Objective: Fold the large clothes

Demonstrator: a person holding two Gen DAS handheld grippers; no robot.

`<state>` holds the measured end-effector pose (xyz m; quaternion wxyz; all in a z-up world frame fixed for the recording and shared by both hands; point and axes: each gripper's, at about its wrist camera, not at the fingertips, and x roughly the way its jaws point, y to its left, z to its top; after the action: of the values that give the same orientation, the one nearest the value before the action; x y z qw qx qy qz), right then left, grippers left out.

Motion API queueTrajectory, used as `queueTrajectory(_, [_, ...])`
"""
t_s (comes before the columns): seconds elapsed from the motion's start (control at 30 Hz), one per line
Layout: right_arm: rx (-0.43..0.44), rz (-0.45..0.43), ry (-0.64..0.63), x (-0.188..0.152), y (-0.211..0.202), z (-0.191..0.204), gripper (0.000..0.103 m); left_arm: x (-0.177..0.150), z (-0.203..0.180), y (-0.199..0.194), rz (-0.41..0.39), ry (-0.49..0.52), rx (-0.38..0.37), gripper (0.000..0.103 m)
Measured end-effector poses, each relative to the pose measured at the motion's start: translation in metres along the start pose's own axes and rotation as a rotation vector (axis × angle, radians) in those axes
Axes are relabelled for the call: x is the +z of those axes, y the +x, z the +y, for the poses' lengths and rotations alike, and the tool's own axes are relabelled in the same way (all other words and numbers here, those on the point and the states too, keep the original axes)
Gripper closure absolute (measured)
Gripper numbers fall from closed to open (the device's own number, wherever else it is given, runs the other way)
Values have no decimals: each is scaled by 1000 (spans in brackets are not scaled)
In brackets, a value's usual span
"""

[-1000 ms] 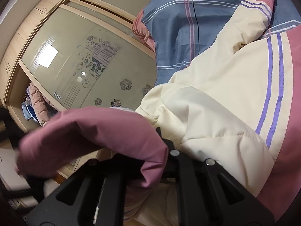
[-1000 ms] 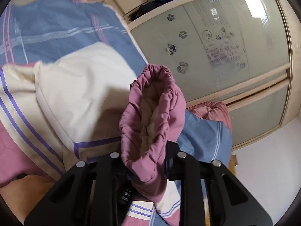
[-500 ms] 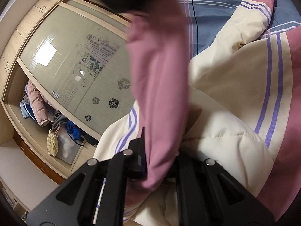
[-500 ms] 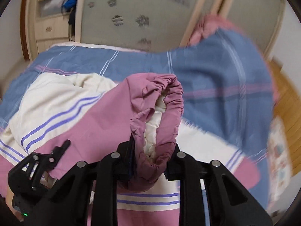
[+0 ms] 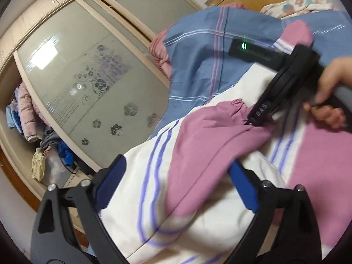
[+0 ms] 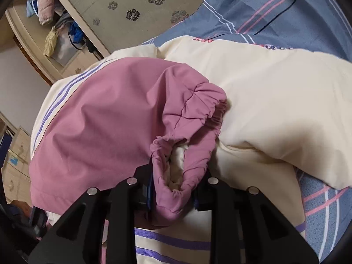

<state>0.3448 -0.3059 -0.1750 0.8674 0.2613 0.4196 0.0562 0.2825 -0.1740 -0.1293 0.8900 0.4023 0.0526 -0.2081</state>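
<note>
A puffy cream jacket (image 5: 154,209) with pink panels and purple stripes lies on the bed. My left gripper (image 5: 176,178) is open, its blue-padded fingers (image 5: 112,176) spread on either side of the pink sleeve (image 5: 209,145), not clamping it. My right gripper (image 6: 173,189) is shut on the sleeve's gathered pink cuff (image 6: 180,169) and holds it over the cream body (image 6: 275,110). The right gripper also shows in the left wrist view (image 5: 261,112), held by a hand (image 5: 330,94).
The blue striped bedsheet (image 5: 198,66) covers the bed. A wardrobe with a frosted sliding door (image 5: 92,83) stands beside it, with clothes (image 5: 24,107) piled on its open shelves. A patterned pillow (image 5: 297,4) lies at the far end.
My left gripper has let go of the pink sleeve and opened wide. My right gripper has carried the cuff across the jacket and down onto the cream body.
</note>
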Motion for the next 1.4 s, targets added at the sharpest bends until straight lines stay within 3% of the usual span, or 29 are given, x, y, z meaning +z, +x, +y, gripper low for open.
queueTrajectory(0.03, [6,2,11,-2,-1,-6,77,1,8,-13,-35,-6,-14,2])
queueTrajectory(0.07, [14,4,18,0,-1,-8,77,1,19,-26,-75,-48,-82,2])
queueTrajectory(0.1, [17,3,22,-3,-4,-9,77,0,39,-42,-114,-140,-265,2])
queueTrajectory(0.13, [18,4,21,-2,-4,-10,77,-4,51,-51,-148,-192,-395,2])
queueTrajectory(0.17, [17,4,19,-1,-2,-11,77,-8,62,-63,-218,-230,-419,2])
queueTrajectory(0.2, [16,2,16,-1,-2,-10,77,-9,72,-71,-274,-263,-315,2])
queueTrajectory(0.23, [17,1,14,1,-1,-11,77,-10,86,-69,-264,-331,-164,2])
queueTrajectory(0.27, [18,1,14,0,-1,-11,77,-11,102,-59,-212,-421,-55,2])
queueTrajectory(0.37, [16,-5,14,-2,-2,-12,76,-39,136,-30,-124,-709,176,2])
queueTrajectory(0.43, [10,-13,8,-2,-3,-11,75,-71,148,-7,-62,-871,224,2])
queueTrajectory(0.5, [3,-17,1,-6,-4,-13,75,-104,151,34,120,-956,183,2])
queueTrajectory(0.6, [1,-22,1,-8,-5,-12,74,-125,130,78,318,-870,182,2])
queueTrajectory(0.67, [-2,-24,1,-8,-5,-13,73,-126,119,92,386,-829,168,2])
queueTrajectory(0.77, [-4,-31,9,-9,-7,-14,61,-129,120,96,410,-819,153,2])
queueTrajectory(0.83, [-10,-38,21,-7,-12,-15,42,-137,123,103,434,-851,118,2])
queueTrajectory(0.87, [-20,-38,27,-6,-18,-16,39,-139,124,107,446,-859,107,2])
queueTrajectory(0.93, [-86,-51,48,-2,-36,-18,32,-140,121,108,455,-855,105,2])
queueTrajectory(1.03, [-196,-187,52,3,-86,-9,26,-142,121,109,461,-847,107,2])
queueTrajectory(1.1, [-239,-341,33,2,-125,13,19,-143,121,111,461,-851,104,2])
queueTrajectory(1.2, [-162,-523,-87,-7,-155,76,1,-144,123,111,463,-850,102,2])
queueTrajectory(1.27, [-108,-505,-261,-12,-129,132,1,-142,125,112,463,-852,98,2])
queueTrajectory(1.33, [-118,-476,-393,-13,-85,171,1,-142,126,113,461,-856,97,2])
queueTrajectory(1.4, [-72,-400,-266,-2,-39,163,1,-144,127,112,459,-862,93,2])
